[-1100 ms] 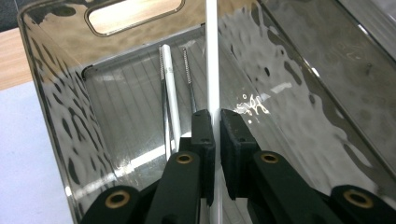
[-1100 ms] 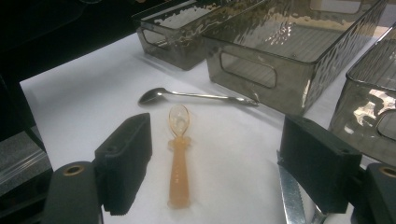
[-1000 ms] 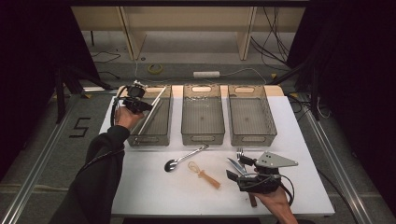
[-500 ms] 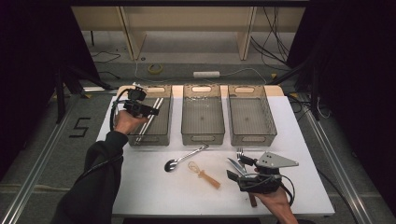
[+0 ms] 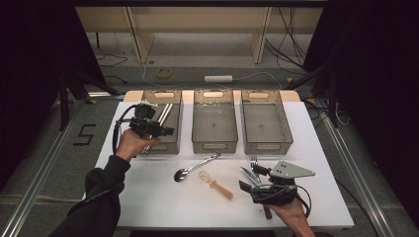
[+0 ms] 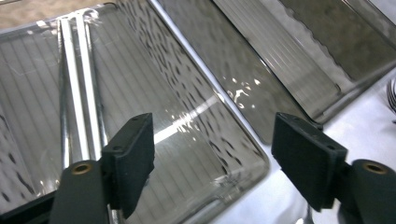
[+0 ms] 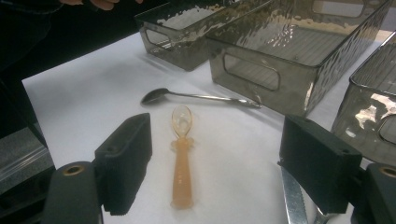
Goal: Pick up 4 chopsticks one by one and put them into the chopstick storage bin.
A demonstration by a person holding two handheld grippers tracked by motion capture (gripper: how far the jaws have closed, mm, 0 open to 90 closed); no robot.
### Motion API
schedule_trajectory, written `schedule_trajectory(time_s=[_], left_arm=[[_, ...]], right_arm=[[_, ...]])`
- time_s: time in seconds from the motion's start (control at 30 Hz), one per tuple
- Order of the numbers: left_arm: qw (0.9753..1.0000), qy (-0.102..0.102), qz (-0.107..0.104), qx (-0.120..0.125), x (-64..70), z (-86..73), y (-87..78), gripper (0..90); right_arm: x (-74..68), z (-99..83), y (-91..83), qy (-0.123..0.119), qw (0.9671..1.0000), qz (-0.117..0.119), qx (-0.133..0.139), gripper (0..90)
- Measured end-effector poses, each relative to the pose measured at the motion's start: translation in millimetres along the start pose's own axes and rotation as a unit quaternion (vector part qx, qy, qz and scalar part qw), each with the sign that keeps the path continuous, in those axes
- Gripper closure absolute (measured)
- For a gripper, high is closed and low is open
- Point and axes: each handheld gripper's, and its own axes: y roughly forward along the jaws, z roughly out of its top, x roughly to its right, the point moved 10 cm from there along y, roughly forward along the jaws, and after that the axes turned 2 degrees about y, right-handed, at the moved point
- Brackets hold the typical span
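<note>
Two thin metal rods [image 6: 78,88] lie lengthwise in the left smoked-plastic bin [image 5: 170,143]. My left gripper [image 5: 159,130] hovers over that bin's near end, open and holding nothing [image 6: 212,140]. On the white table lie a metal spoon [image 5: 196,167] and an orange plastic spoon [image 5: 216,183]. My right gripper [image 5: 247,186] rests low near the front right, open, with the orange spoon [image 7: 181,154] lying on the table between its jaws and the metal spoon [image 7: 196,96] beyond. A knife [image 5: 248,174] and fork [image 5: 254,163] lie just beside it.
The middle bin [image 5: 214,143] and the right bin [image 5: 267,144] stand in a row with the left one along the table's back. The knife blade [image 7: 294,196] lies under my right jaw. Floor rails and cables run around the table.
My left gripper has drawn back from the far part of the left bin toward its near end; the metal rods now lie in the bin. The right gripper has stayed put.
</note>
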Motion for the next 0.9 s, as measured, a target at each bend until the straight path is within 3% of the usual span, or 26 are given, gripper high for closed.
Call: schedule_trajectory(time_s=[0.37,0.7,0.9], left_arm=[[0.9991,0.037,-0.017,0.005,22.8,-16.1,-11.4,24.3],[0.9986,0.043,-0.027,0.014,35.7,-29.7,-18.5,23.1],[0.9978,0.04,-0.042,0.032,44.2,-35.3,-24.9,22.9]], right_arm=[[-0.7,0.0,-0.4,-0.003,1.0,0.0,0.0,26.3],[-0.6,-0.1,-0.1,-0.003,1.0,-0.002,-0.003,26.2],[-0.4,-1.2,0.2,-0.003,1.0,-0.001,-0.008,26.1]])
